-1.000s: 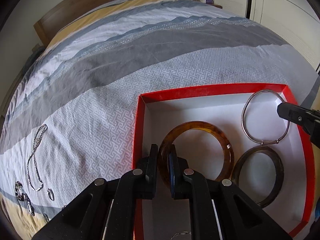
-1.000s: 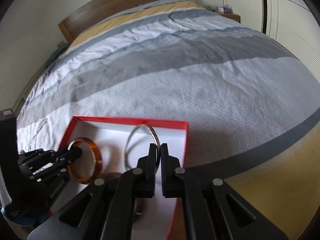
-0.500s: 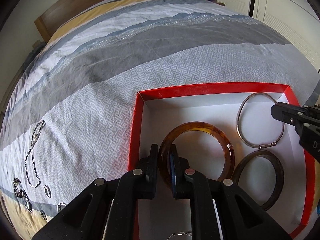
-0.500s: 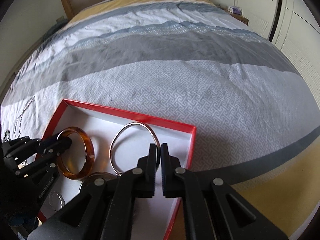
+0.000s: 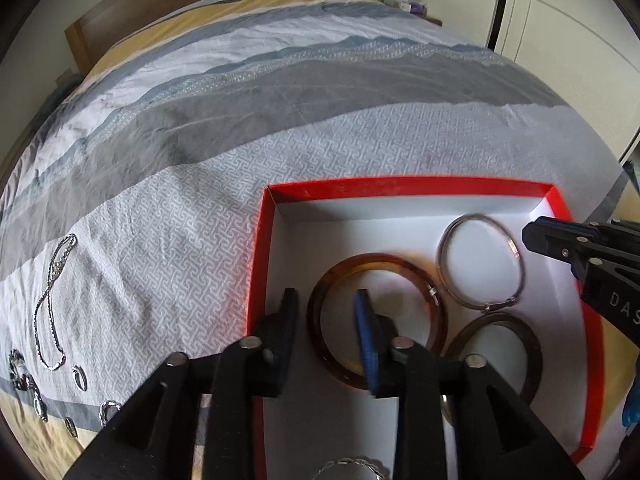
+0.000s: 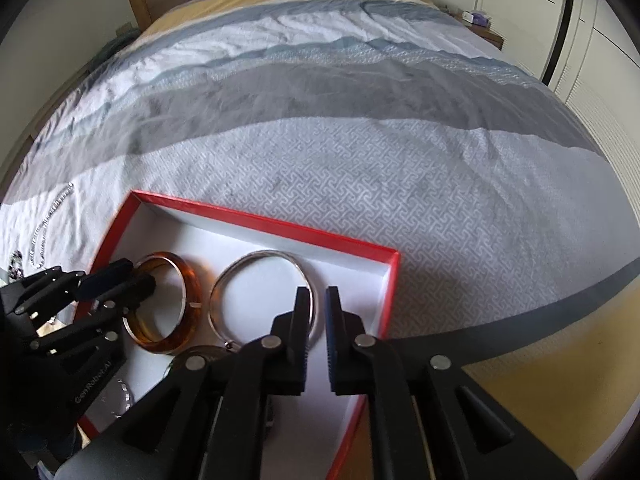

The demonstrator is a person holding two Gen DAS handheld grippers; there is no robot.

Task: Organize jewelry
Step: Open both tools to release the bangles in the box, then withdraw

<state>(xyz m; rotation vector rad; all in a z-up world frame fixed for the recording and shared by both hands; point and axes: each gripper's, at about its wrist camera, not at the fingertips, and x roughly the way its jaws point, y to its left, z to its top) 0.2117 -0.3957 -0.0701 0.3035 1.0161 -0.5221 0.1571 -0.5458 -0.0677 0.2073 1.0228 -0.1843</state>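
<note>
We have our left gripper point(image 5: 326, 332) spread wide, its jaws straddling the near rim of the amber bangle point(image 5: 376, 316) but gripping nothing; the bangle lies flat on the white floor of the red box point(image 5: 400, 186), close to the left wall. Our right gripper point(image 6: 318, 336) stands with only a narrow gap between its jaws, and the silver bangle point(image 6: 264, 296) runs just by that gap; it seems let go, though we cannot tell for sure whether a finger touches it. A dark bangle point(image 5: 496, 360) lies nearer us in the box, just beside the other two. The step in hand looks like the release, so we should lift both tools straight up and clear of the rings, not sideways, or a finger may hook a rim and drag it over its neighbour. The soft bedspread point(image 5: 320, 100) lets the box tip, so we press on no wall. Next the necklace point(image 5: 52, 300) and small rings point(image 5: 80, 378) wait well to the left on the bed.
</note>
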